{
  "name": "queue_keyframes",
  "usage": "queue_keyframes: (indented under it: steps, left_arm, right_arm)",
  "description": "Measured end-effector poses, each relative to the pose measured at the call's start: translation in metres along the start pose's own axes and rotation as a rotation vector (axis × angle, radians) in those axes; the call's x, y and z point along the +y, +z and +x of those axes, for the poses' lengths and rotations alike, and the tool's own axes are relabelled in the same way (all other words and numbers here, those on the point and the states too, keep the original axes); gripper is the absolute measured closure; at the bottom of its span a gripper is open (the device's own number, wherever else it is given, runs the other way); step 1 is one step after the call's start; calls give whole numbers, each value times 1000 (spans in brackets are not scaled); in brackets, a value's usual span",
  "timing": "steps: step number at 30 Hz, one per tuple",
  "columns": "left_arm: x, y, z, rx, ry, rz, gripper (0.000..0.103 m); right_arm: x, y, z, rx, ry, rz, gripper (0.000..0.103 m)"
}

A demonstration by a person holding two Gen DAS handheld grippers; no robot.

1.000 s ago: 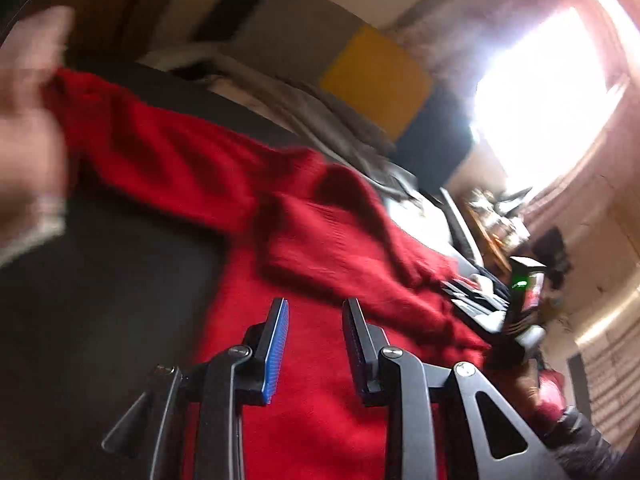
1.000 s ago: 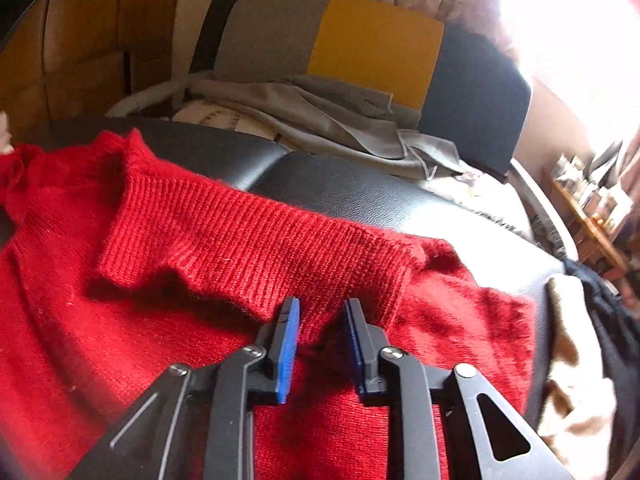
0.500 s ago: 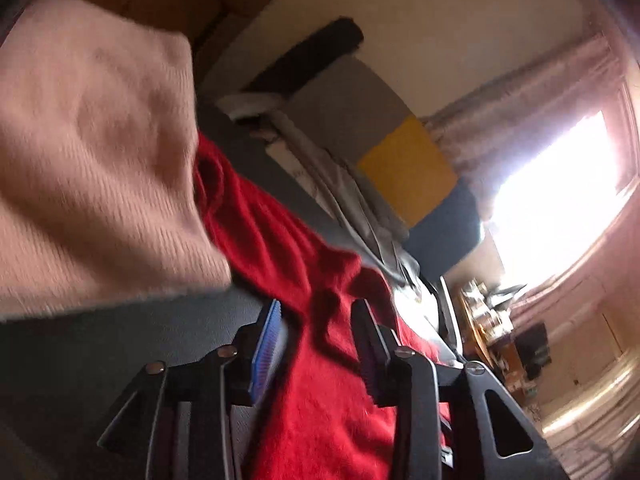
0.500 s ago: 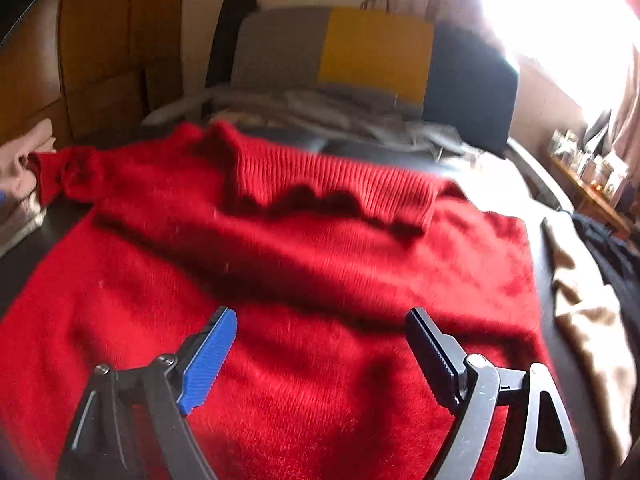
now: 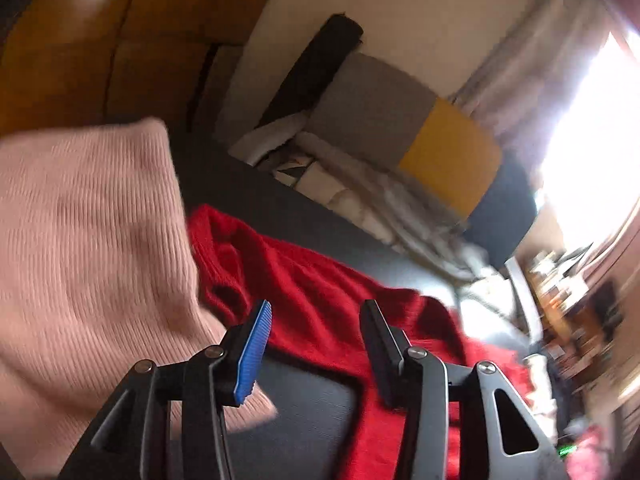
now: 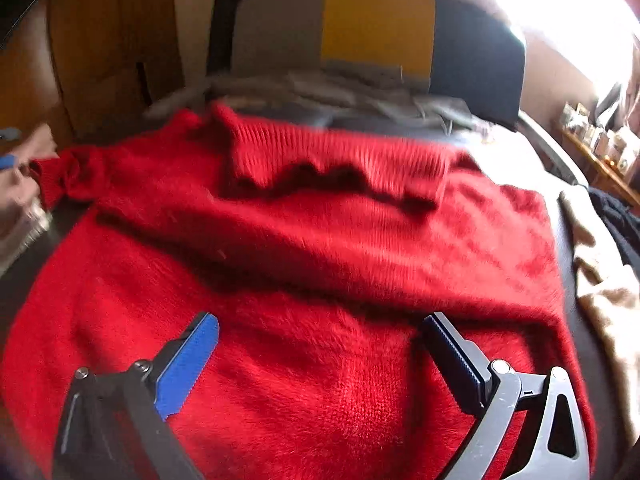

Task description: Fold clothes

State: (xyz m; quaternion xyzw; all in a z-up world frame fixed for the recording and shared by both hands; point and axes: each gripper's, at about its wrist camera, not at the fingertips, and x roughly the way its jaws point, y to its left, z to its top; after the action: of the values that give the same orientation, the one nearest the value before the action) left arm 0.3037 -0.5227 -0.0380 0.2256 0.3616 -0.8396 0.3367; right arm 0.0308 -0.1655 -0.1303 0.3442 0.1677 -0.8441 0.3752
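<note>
The right gripper hangs over the red sweater with its jaws spread wide, having just been opening, and nothing is caught between them. The left gripper is parted about halfway, its jaws also just opened further, empty, above the sweater's edge and a strip of bare surface.

The sweater lies spread on a black leather-like surface, its ribbed band folded over at the far side and one sleeve end bunched at the left. A pink knitted garment lies beside that sleeve end on the left, seen large in the left wrist view. At the right edge a beige cloth lies on the same surface, with a dark garment just beyond it.

Behind stands a cushion in grey, yellow and dark blue panels, with grey cloths heaped in front of it. Wooden panelling covers the left wall; a bright window glares at the right, above a blurred, cluttered shelf.

Counted: two grippers, one red sweater, one pink knit, one beige cloth, one three-coloured cushion.
</note>
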Motion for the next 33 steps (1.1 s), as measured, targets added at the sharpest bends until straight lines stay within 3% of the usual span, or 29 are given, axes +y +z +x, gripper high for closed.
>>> queue_keyframes:
  steps: [2,4,7,10,13,16,18,25,33]
  left_arm:
    - [-3,6,6,8,45,31,56]
    - [3,4,6,18,-20,-28,56]
    - [6,-3,5,21,-45,-37,56]
    - [13,-5,2,42,-48,-62,57]
    - [17,-6,-6,31,-57,-59,57]
    - [8,-11,-2,39,0,22,56]
    - [7,-12,3,54,13,27,56]
    - [-2,-10,31,85,189,83,56]
    - [12,2,76,167,321,-52,56]
  right_arm:
    - [6,17,-9,-83,-18,14,0]
    - [17,36,-6,-125,-27,10,0]
    - [26,67,14,-144,-26,45,0]
    - [37,86,48,-50,-21,47,0]
    - [45,84,74,30,-25,12,0]
    - [48,72,86,66,-43,-11,0]
    - [47,69,85,65,-45,-10,0]
    - [44,69,87,48,-30,-2,0]
    - [39,69,85,33,-8,15,0]
